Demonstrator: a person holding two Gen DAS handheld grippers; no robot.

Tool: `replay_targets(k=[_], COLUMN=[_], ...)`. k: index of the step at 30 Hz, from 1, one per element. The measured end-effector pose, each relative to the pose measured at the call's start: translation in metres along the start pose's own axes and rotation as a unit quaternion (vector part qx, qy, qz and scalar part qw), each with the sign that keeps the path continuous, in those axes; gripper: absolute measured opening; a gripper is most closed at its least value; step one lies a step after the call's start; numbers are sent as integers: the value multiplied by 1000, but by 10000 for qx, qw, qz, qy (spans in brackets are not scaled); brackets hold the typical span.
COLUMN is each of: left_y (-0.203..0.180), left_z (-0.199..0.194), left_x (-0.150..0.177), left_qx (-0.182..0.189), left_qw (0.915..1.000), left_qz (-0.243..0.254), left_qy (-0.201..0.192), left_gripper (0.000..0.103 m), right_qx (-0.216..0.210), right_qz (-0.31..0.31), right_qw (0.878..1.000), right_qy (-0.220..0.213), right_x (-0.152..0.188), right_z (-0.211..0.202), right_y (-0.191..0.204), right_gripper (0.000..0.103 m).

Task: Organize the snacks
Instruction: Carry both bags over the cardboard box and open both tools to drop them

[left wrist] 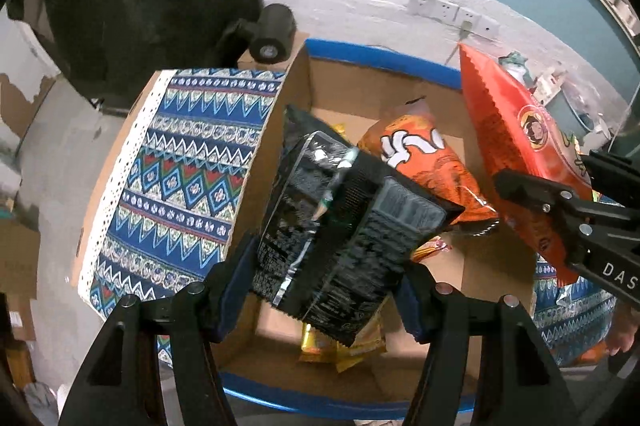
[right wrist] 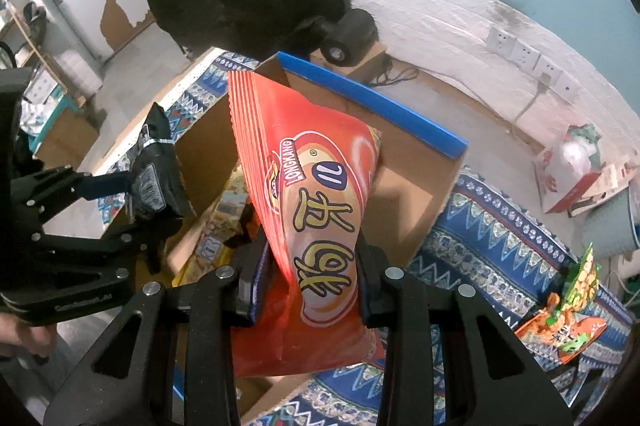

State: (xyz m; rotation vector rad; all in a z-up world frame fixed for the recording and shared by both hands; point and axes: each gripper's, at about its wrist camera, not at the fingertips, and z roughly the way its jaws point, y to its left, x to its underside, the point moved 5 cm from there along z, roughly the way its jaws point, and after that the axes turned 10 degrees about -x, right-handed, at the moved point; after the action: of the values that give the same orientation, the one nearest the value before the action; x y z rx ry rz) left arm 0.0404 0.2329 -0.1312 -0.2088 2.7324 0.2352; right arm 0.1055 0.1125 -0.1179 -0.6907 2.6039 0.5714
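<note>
My left gripper is shut on a black snack bag and holds it over the open cardboard box. My right gripper is shut on a red snack bag above the same box. In the left wrist view the red bag and the right gripper hang at the right. In the right wrist view the black bag and the left gripper are at the left. An orange bag and yellow packets lie inside the box.
The box has blue-taped rims and stands on a patterned blue cloth. An orange and green snack bag lies on the cloth at the right. A black cylinder sits on a small carton behind the box. A wall with sockets is behind.
</note>
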Motion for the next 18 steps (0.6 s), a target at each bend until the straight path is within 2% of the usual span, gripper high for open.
replay_targets(k=[2, 5, 8, 11, 13, 18], left_y=[0, -2, -2, -5, -8, -18], left_z=[-1, -7, -10, -12, -14, -22], left_x=[-1, -2, -4, -4, -4, -6], left_qx=[-7, -106, -116, -56, -48, 10], left_qw=[10000, 9999, 9997, 9998, 9997, 9994], left_qz=[-18, 26, 45, 64, 113, 211], left_qy=[2, -116, -188, -194, -215, -286], left_gripper=[67, 75, 76, 76, 76, 76], right_qx=[-4, -32, -124, -234, -201, -188], right_qz=[23, 26, 44, 93, 129, 199], right_qw=[10000, 10000, 9999, 9996, 9994, 9987], right_qy=[12, 3, -69, -129, -261, -427], right_x=[-2, -4, -7, -10, -12, -15], right_z=[3, 6, 6, 3, -5, -23], right_y=[-1, -1, -1, 0, -1, -5], right_gripper=[33, 36, 40, 51, 66, 68])
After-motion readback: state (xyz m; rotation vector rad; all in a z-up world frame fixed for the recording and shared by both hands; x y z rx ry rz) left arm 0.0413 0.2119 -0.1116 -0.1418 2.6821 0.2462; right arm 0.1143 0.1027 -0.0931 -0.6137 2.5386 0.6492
